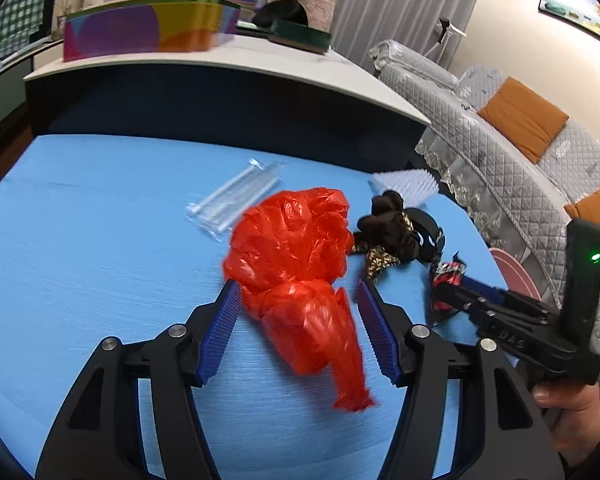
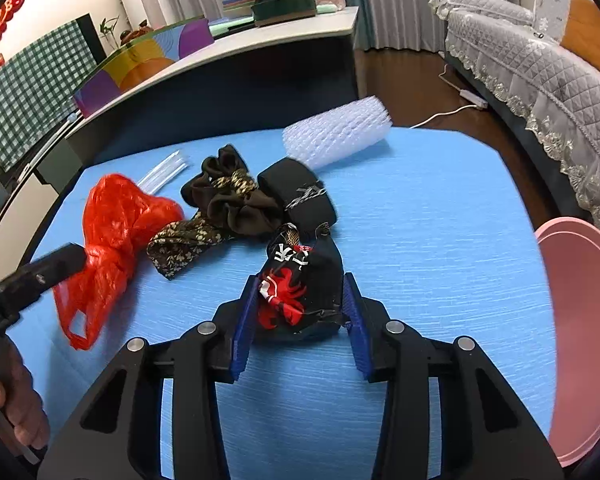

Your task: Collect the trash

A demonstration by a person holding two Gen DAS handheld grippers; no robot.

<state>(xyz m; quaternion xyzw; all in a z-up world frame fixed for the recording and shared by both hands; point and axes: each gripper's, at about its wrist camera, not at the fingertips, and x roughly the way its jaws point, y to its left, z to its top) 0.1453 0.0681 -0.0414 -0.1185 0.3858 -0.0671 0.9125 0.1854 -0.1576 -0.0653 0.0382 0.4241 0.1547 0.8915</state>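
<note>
On blue table (image 1: 80,240), red bag (image 1: 296,264) between left hand-held gripper (image 1: 298,304) pads, seemingly untouched.

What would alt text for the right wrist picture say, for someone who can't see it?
The right claw straddles a crumpled black wrapper on a blue table. A red bag, brown scrunchie and white foam net lie beyond, with a pink bin at right.
</note>
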